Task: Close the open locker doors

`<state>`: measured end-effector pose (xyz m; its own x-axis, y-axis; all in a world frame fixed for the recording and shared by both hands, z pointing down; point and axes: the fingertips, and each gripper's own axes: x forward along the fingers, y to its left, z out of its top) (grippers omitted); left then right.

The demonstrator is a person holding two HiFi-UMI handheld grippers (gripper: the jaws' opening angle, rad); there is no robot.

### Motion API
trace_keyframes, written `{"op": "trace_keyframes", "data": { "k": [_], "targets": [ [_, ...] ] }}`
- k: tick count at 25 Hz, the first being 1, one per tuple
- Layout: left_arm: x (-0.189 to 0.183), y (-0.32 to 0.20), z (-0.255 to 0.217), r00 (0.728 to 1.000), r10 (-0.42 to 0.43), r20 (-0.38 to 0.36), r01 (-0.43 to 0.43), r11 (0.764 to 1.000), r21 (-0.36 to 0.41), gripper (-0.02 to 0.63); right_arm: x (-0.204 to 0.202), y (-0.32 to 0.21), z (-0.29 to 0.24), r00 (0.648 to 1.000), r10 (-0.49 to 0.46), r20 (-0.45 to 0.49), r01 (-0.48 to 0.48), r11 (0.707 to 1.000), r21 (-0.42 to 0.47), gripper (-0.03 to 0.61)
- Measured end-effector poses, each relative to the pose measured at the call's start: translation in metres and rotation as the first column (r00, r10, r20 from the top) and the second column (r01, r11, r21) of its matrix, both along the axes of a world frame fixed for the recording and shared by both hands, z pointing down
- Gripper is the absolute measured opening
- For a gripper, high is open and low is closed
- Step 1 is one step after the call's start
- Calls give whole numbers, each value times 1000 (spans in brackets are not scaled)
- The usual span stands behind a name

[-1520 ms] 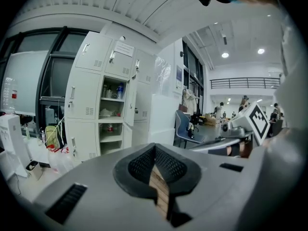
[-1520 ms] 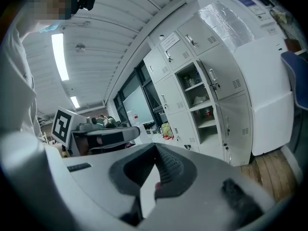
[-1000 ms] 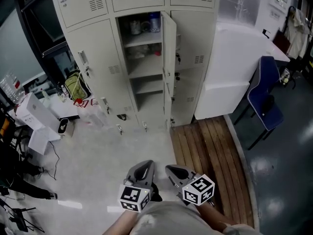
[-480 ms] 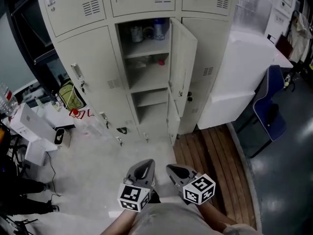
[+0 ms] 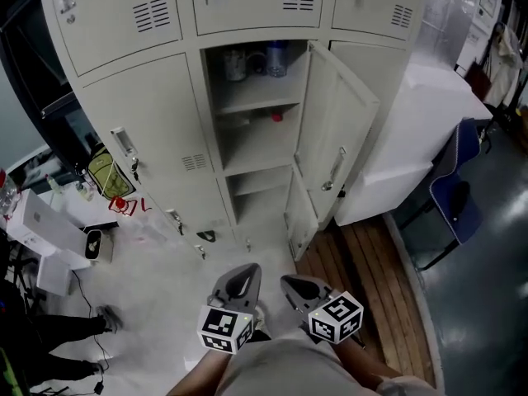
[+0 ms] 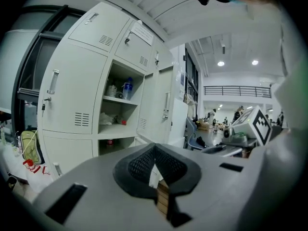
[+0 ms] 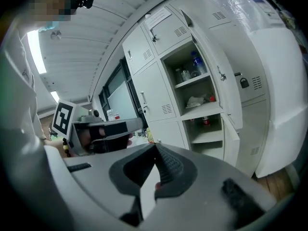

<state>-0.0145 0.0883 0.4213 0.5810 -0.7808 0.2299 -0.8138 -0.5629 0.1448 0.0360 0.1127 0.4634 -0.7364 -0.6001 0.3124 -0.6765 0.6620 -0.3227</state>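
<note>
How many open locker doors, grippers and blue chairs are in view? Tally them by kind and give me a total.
Open locker doors: 2, the upper one and the lower one
Grippers: 2, the left gripper and the right gripper
Blue chair: 1
Total: 5

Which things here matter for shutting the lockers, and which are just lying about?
For the job: upper open door, lower open door, left gripper, right gripper.
Lying about: blue chair, white boxes, green bag, shelf bottles.
</note>
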Motion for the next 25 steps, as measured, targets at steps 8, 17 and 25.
{"op": "trace_keyframes", "data": {
  "k": [8, 17, 25],
  "targets": [
    [-29, -65, 4, 999, 42, -22, -43, 999, -19, 14, -19, -49, 3, 998, 39, -46, -39, 999, -3, 26],
    [-33, -104, 11, 997, 66, -36, -67, 997, -36, 14, -18, -83, 1, 996, 90, -21, -89, 996, 12, 26],
    [-11, -122, 12, 992, 124, -16, -124, 992, -32, 14, 7, -104, 0, 986, 166, -14, -165, 986, 32, 26]
  ]
}}
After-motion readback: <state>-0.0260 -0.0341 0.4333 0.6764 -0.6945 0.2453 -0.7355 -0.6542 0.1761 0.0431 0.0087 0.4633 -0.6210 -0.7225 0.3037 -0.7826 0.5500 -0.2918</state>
